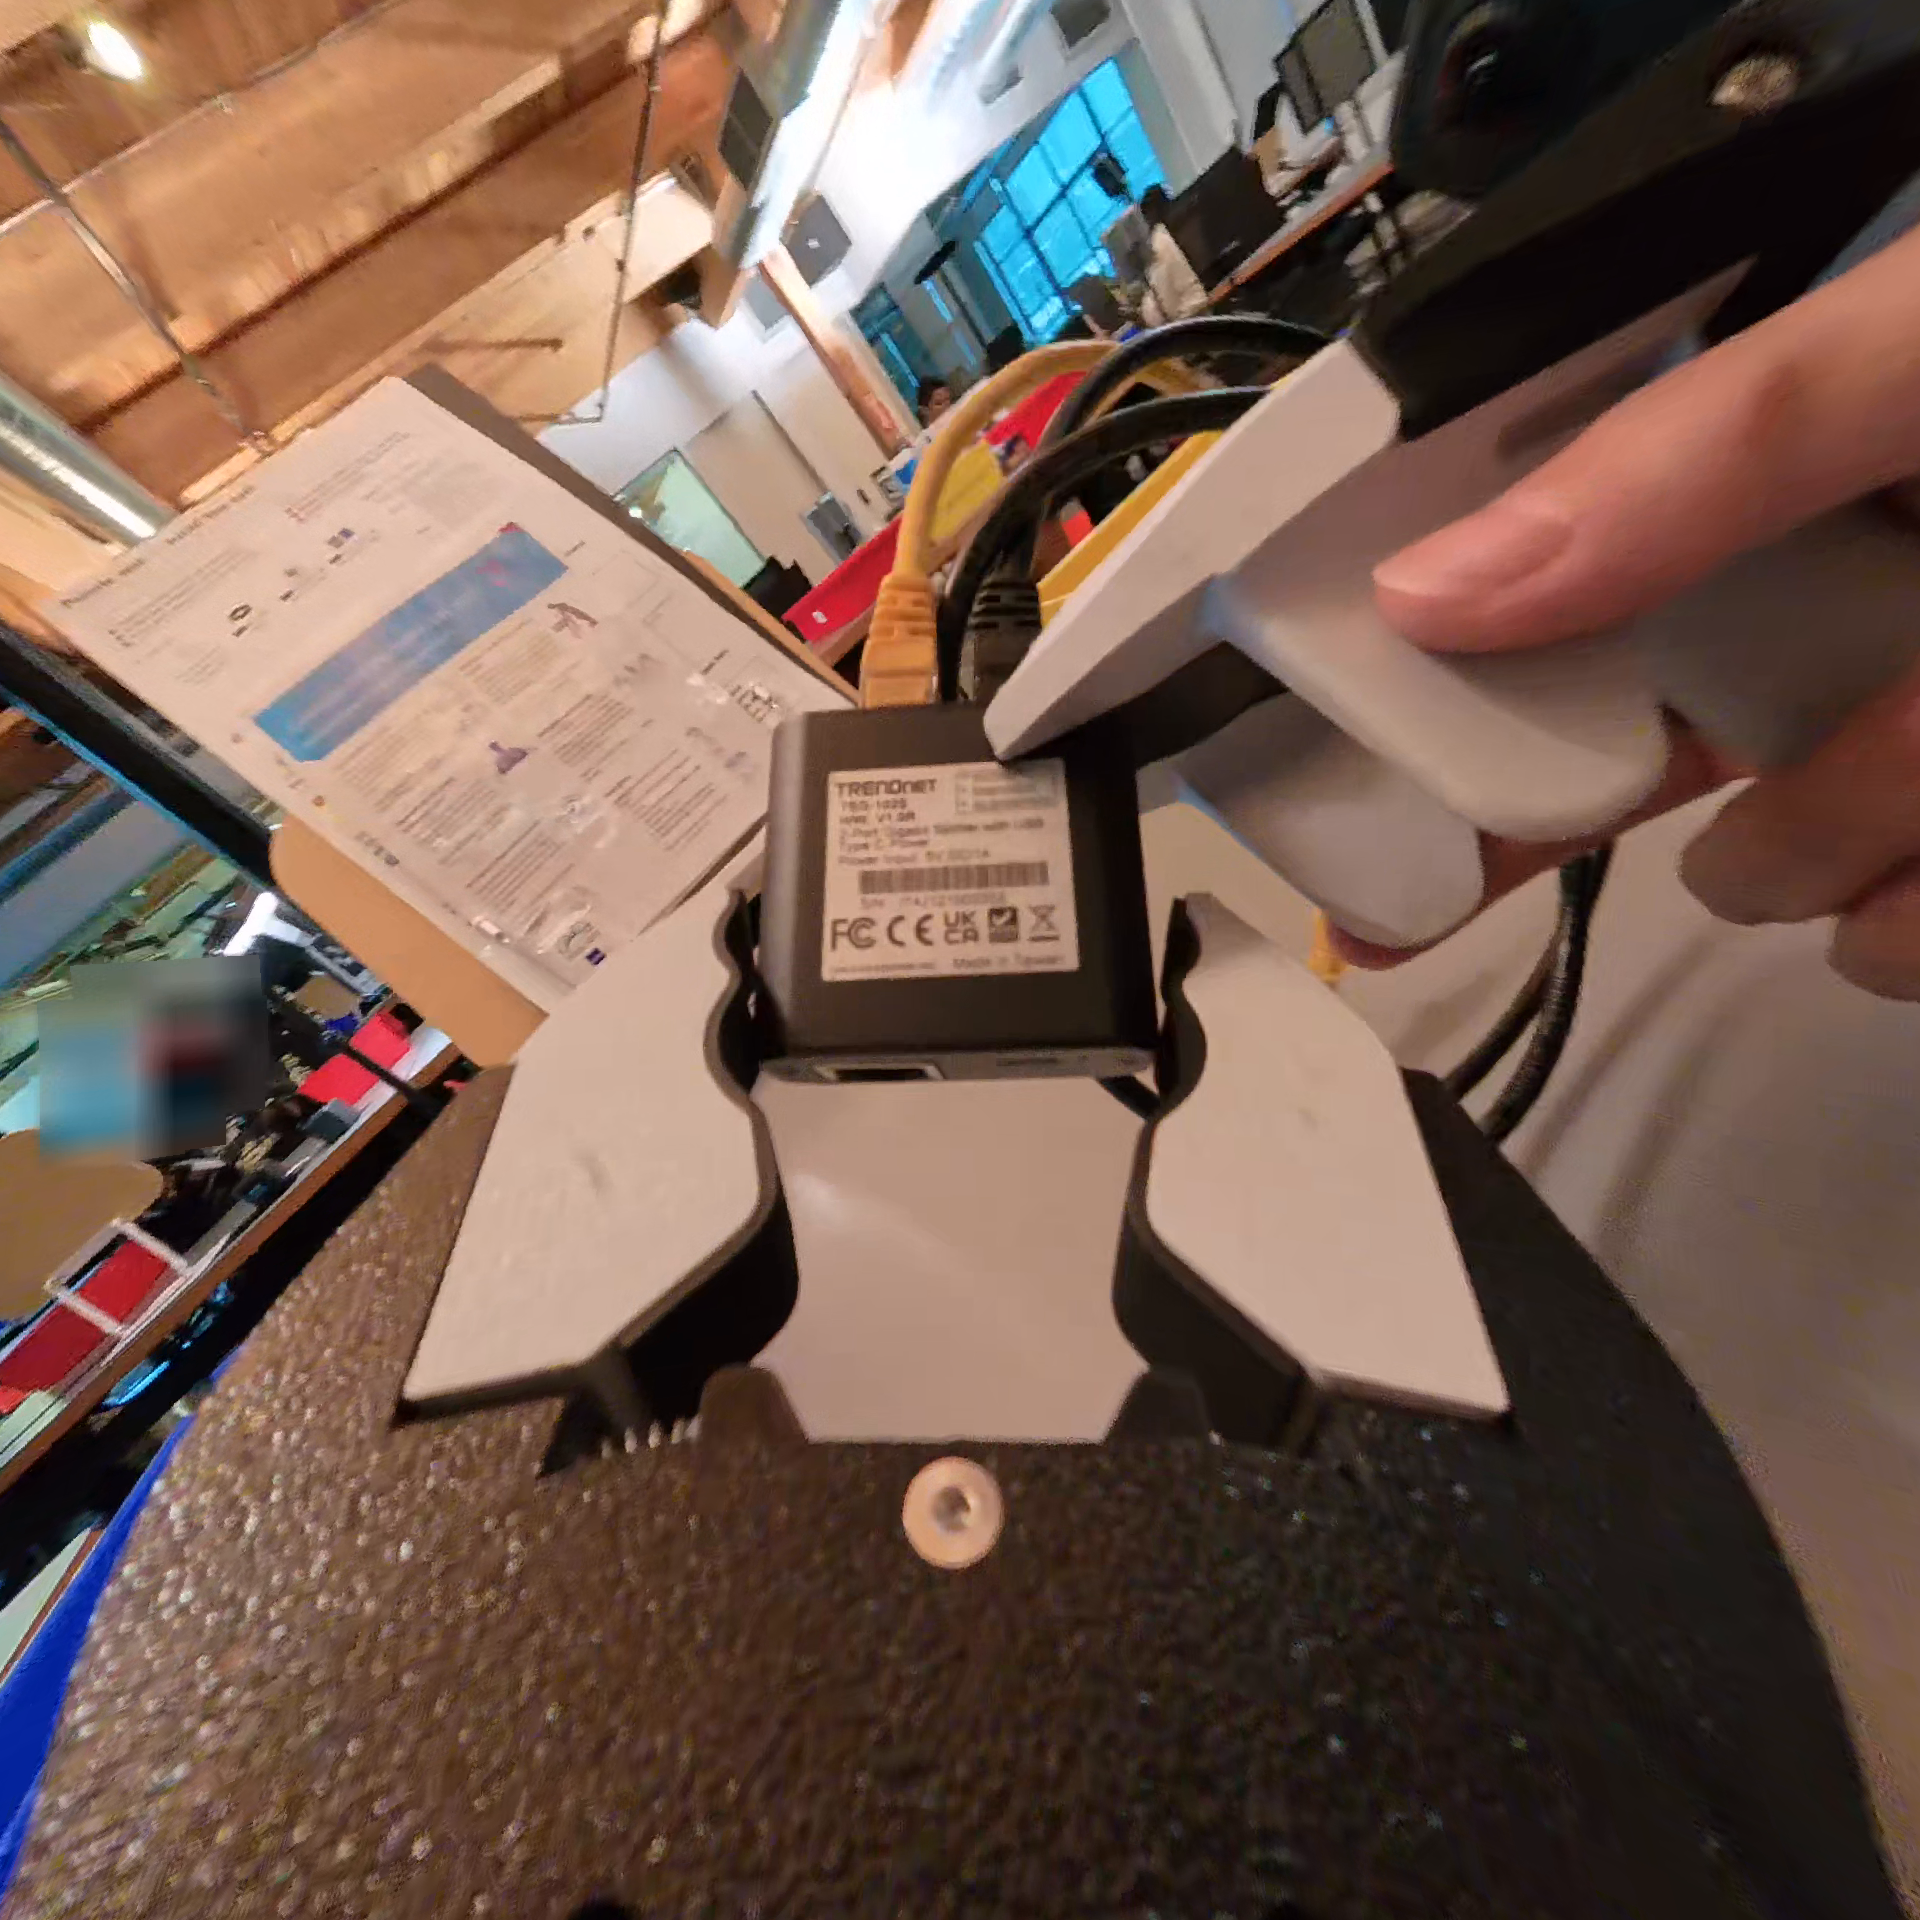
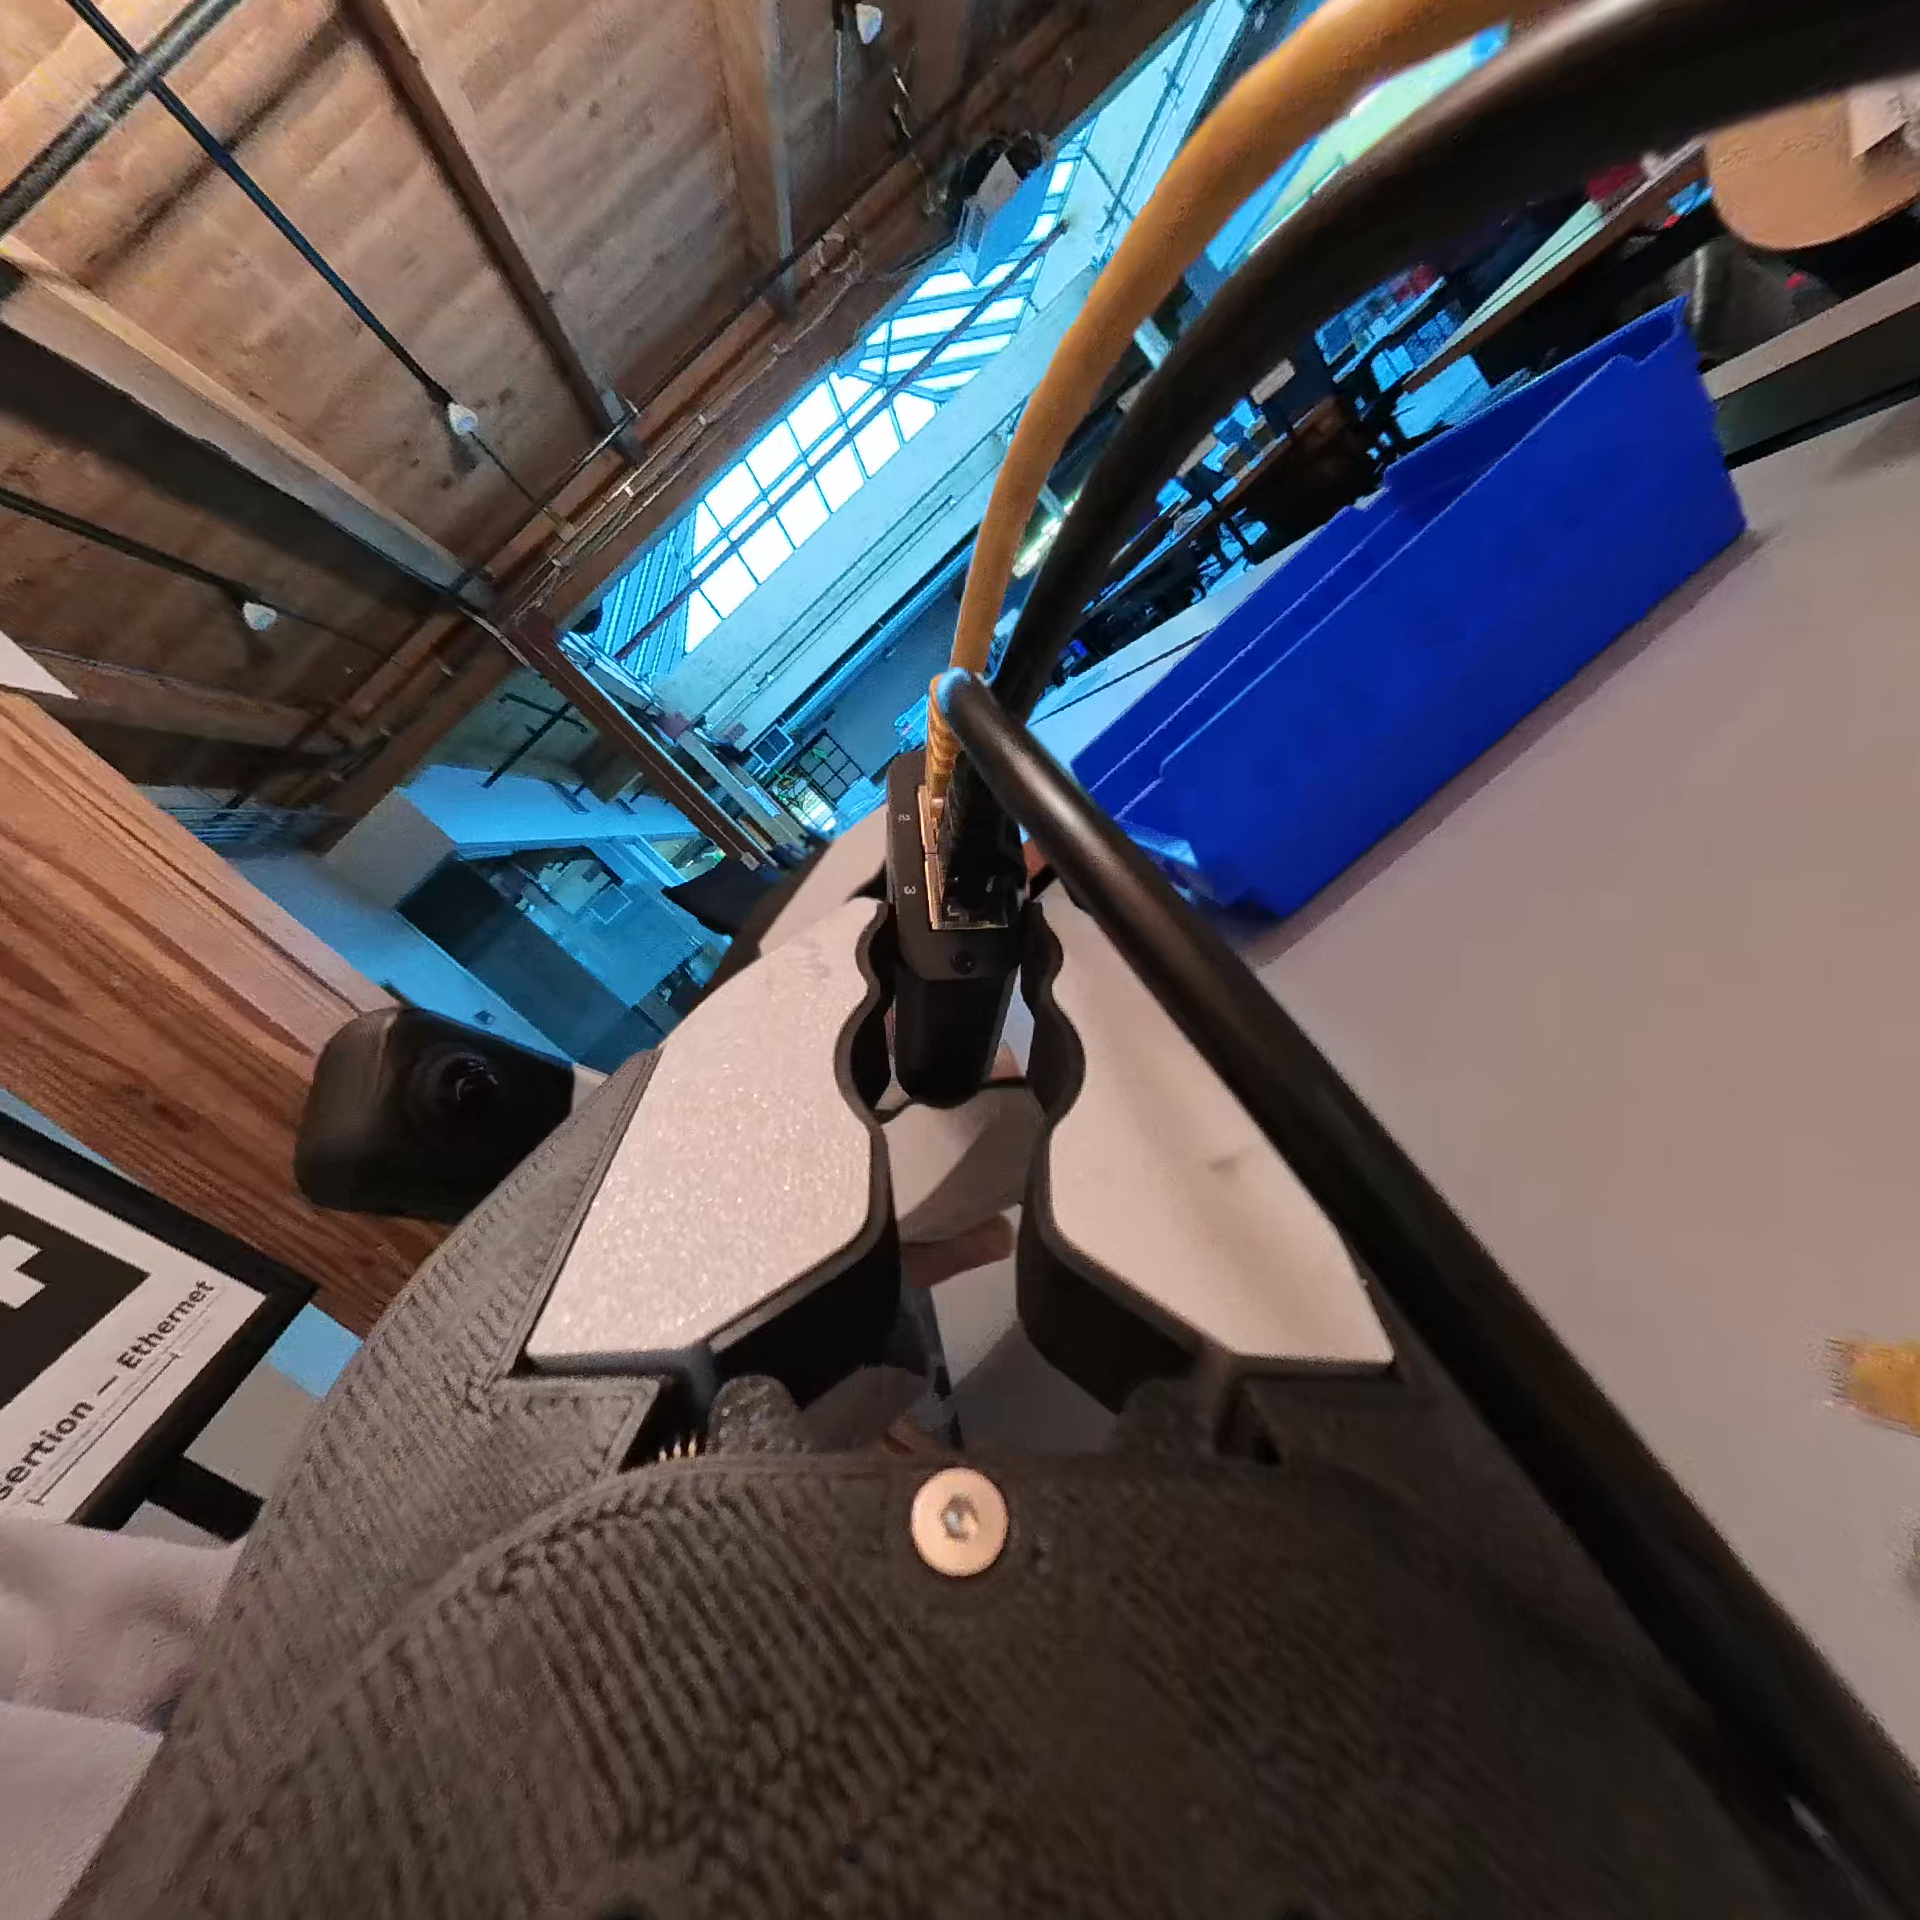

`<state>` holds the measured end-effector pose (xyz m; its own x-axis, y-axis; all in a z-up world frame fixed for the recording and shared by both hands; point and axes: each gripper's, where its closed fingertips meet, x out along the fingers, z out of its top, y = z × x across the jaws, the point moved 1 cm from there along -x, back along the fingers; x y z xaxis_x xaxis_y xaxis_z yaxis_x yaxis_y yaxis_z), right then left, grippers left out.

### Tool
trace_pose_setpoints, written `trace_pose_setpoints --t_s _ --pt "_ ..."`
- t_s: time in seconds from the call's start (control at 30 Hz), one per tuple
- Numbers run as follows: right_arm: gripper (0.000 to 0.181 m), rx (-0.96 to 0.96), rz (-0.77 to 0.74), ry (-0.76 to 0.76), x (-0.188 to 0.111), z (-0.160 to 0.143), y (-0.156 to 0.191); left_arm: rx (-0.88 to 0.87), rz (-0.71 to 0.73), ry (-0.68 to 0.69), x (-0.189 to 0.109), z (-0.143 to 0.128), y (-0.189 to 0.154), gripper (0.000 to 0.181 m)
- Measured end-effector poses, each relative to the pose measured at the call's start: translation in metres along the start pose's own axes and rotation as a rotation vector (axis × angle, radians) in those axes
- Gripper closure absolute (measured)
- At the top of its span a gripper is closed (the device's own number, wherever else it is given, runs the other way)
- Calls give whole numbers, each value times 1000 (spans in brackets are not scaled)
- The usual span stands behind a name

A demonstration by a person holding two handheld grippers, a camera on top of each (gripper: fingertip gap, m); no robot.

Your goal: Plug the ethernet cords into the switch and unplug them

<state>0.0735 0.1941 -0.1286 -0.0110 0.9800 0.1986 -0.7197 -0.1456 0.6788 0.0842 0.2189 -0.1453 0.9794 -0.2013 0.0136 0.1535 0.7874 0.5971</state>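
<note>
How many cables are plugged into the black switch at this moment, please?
2 can be seen: a yellow cord on the left of the switch far edge, and a black cord beside it on the right. The right gripper covers that edge, so more may be hidden.

The left gripper point(image 1: 956, 997) points forward and slightly up, its two grey-faced fingers point(image 1: 613, 1174) closed in from either side on a small black box. The right gripper point(image 2: 951, 997) comes in from the right at a steep sideways tilt, its fingers point(image 2: 727, 1132) pinched on the thin edges of that same box. In the left wrist view, a bare hand point(image 1: 1704, 665) wraps the right gripper's grey handle, the thumb lying flat along the top and the other fingertips curled beneath.
</note>
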Motion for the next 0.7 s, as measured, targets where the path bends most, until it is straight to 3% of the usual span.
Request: trace_pose_setpoints --t_s 0.33,0.7 --pt "159 143 23 -84 -1 0 -3 -201 -15 -183 -3 10 -5 109" --pt "158 158 16 -71 -1 -6 -7 -212 -45 -182 -3 2 -8 108"
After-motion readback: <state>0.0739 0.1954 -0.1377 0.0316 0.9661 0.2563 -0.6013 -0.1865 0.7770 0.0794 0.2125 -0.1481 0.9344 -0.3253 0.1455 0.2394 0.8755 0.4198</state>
